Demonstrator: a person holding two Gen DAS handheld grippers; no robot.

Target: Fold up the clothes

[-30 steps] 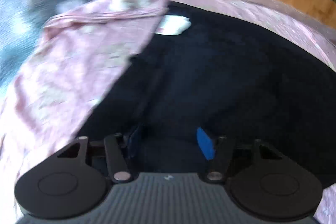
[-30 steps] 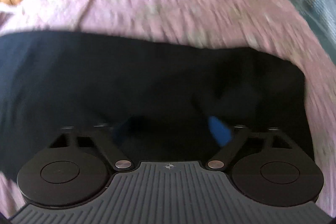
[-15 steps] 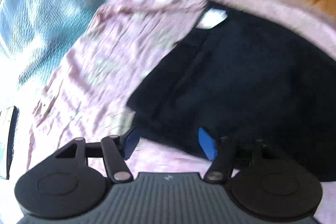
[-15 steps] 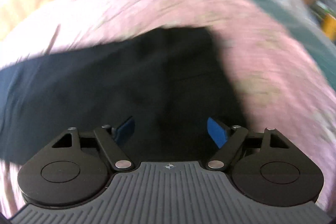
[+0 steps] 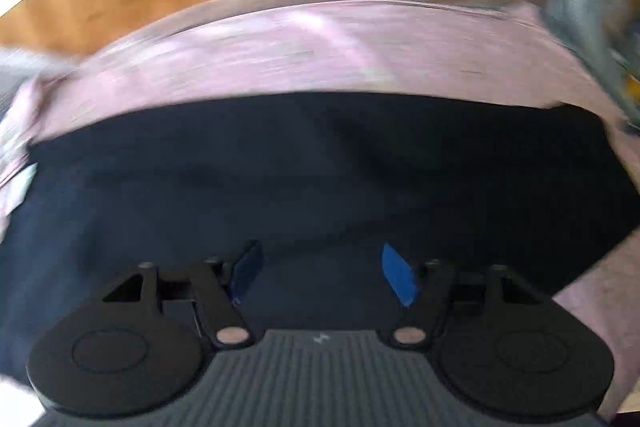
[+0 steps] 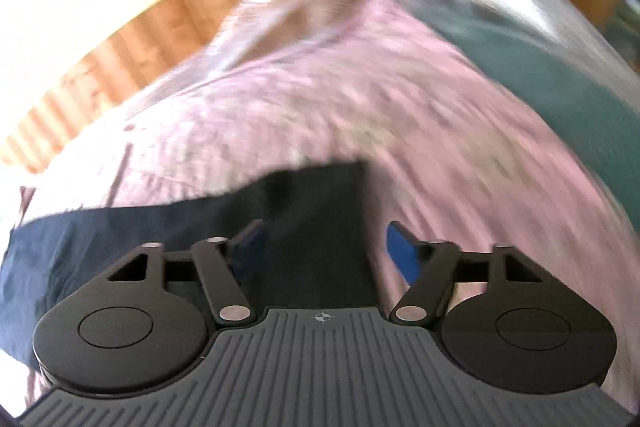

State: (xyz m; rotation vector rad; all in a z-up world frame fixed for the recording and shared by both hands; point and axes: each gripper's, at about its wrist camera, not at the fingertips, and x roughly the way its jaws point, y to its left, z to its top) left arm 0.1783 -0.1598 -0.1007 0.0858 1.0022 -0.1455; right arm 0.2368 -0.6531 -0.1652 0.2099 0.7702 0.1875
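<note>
A: Dark garment (image 5: 320, 171) is lying flat on the pink sheet (image 5: 320, 43), both jaws hanging spread, empty.
B: Looking soft, light, floppy; I'm guessing pinching its right corner (image 6: 344, 179) works.

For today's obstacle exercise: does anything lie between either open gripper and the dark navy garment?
Nothing visible does. The left gripper and right gripper both face the dark navy garment on the pink cloth.
</note>
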